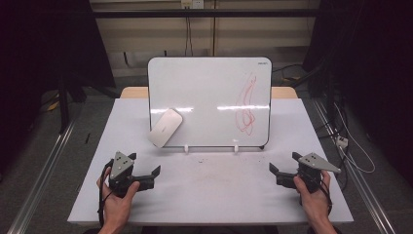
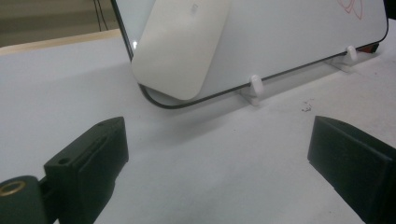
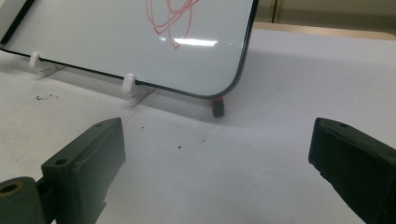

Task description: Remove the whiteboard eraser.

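Whiteboard [image 1: 209,97] with red scribble [image 1: 246,105] unwiped, eraser [image 1: 165,127] stuck untouched; left gripper [image 1: 155,174] and right gripper [image 1: 273,171] both agape, empty, work unstarted

Lab — floor rails [image 1: 39,170] flanking table [image 1: 209,195], loose cables [image 1: 350,151], dark curtained surroundings

The whiteboard [image 1: 209,97] beyond both claws has a glossy, smooth face that mirrors the ceiling lights, framed by a thin dark edge and propped on small white plastic clips [image 2: 255,87]. Stuck on its lower corner, ahead of the left claw [image 2: 215,154], the eraser [image 2: 180,44] looks like smooth, satiny white plastic. The surface [image 1: 219,190] under the claws is matt pale grey, flecked with dark crumbs. Both claws, the right claw [image 3: 215,158] included, are matt black plastic with a faintly grainy finish; a brass-coloured metal insert [image 2: 12,187] sits at the left claw's base.
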The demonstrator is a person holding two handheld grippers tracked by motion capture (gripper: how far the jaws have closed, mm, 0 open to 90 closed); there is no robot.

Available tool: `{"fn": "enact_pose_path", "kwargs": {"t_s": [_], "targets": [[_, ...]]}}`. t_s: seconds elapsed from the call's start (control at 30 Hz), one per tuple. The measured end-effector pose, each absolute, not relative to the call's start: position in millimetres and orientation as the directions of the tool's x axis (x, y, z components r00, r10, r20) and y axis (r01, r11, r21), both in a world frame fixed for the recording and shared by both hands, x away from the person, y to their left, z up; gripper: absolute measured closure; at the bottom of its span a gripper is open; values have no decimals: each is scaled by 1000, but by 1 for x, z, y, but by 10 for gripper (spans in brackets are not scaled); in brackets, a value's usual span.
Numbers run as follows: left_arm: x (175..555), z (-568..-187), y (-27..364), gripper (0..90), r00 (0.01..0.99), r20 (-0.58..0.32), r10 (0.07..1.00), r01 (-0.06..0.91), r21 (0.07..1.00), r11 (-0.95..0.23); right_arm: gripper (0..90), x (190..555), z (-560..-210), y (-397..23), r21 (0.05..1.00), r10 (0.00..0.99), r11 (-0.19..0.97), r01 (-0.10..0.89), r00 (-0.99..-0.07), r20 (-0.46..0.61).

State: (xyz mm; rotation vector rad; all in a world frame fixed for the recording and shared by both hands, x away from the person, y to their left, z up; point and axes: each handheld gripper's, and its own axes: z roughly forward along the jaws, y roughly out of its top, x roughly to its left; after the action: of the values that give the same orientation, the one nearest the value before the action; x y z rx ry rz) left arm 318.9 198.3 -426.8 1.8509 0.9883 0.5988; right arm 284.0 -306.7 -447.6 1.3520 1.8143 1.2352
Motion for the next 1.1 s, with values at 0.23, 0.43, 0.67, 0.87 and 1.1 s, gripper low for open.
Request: {"fn": "enact_pose_path", "kwargs": {"t_s": [0.23, 0.43, 0.67, 0.87, 1.1], "targets": [[324, -430, 196, 60, 563, -22, 826, 407, 877, -255, 41, 284, -449, -308, 898, 937, 77, 434, -338, 83], [328, -431, 198, 80, 576, -10, 817, 407, 871, -276, 41, 284, -449, -306, 895, 934, 81, 439, -347, 86], [338, -421, 197, 79, 604, -39, 796, 437, 851, -290, 39, 285, -451, -305, 889, 936, 93, 449, -344, 76], [348, -409, 194, 52, 609, -25, 793, 417, 860, -293, 40, 284, -451, -304, 888, 933, 102, 449, -353, 72], [363, -402, 183, 50, 620, -7, 784, 419, 848, -324, 40, 285, -451, -302, 889, 931, 102, 447, -359, 73]]}}
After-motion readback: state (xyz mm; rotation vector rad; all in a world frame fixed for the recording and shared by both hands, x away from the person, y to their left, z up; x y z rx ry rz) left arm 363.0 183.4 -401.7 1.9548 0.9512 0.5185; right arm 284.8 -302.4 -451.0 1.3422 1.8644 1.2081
